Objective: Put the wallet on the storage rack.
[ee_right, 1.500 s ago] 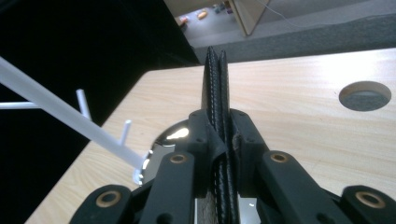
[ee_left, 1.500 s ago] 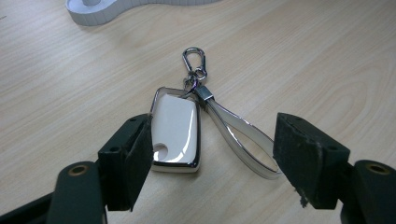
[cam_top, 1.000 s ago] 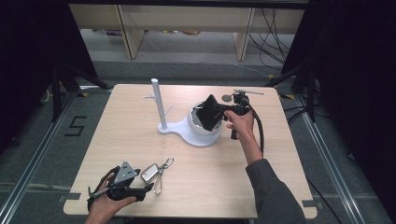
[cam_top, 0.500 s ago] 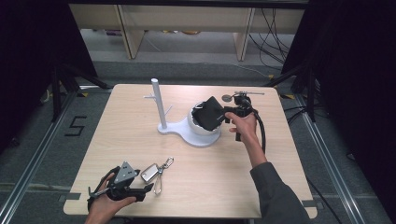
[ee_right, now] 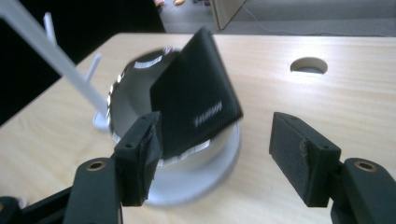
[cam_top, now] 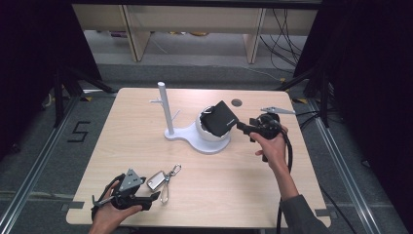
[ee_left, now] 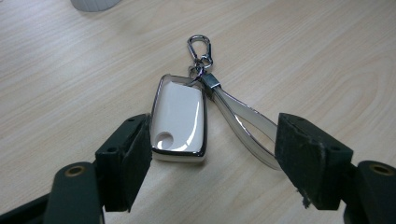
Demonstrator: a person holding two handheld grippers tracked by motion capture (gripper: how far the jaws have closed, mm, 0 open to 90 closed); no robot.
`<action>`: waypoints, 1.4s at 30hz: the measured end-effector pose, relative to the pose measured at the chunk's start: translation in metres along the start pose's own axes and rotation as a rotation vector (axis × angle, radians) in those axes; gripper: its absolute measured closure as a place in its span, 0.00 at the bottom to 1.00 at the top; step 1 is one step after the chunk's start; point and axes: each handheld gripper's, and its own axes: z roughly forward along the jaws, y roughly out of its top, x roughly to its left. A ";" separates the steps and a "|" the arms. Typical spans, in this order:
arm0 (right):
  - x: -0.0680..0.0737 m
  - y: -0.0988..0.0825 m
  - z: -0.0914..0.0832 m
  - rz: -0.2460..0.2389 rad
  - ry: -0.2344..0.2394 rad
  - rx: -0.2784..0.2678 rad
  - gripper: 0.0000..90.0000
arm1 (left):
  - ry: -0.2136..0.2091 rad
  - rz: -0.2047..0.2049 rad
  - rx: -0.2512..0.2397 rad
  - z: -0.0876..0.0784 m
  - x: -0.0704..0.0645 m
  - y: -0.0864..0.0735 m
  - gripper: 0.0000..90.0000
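Observation:
A black wallet point(cam_top: 220, 118) leans tilted in the white bowl point(cam_top: 210, 144) of a stand with an upright pole point(cam_top: 163, 106). My right gripper point(cam_top: 242, 127) is open just right of the wallet. In the right gripper view the wallet point(ee_right: 196, 102) stands between and beyond the spread jaws of the right gripper point(ee_right: 215, 129), its lower corner by the left jaw. At the front left, my left gripper point(cam_top: 152, 199) is open around a white key fob point(cam_top: 156, 181). In the left gripper view the key fob point(ee_left: 180, 119) lies flat by the left jaw of the left gripper point(ee_left: 215, 140), its strap point(ee_left: 247, 128) reaching toward the right jaw.
A carabiner point(ee_left: 200, 46) is clipped to the fob's ring. A round cable hole point(cam_top: 236, 103) sits in the wooden table point(cam_top: 243, 195) behind the bowl. The pole carries small side pegs. Dark floor and shelving surround the table.
The wallet has come down and leftward to rest in the bowl. My right gripper has drawn back to the right of it. The left gripper and key fob have not moved.

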 end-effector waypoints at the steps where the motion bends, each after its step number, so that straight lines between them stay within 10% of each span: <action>1: 0.001 -0.005 -0.003 -0.022 0.003 0.021 0.39 | -0.002 -0.002 0.000 0.000 0.000 0.000 0.30; 42: 0.054 -0.118 -0.018 -0.161 0.084 0.277 0.22 | -0.005 -0.062 0.006 0.005 0.006 -0.001 0.24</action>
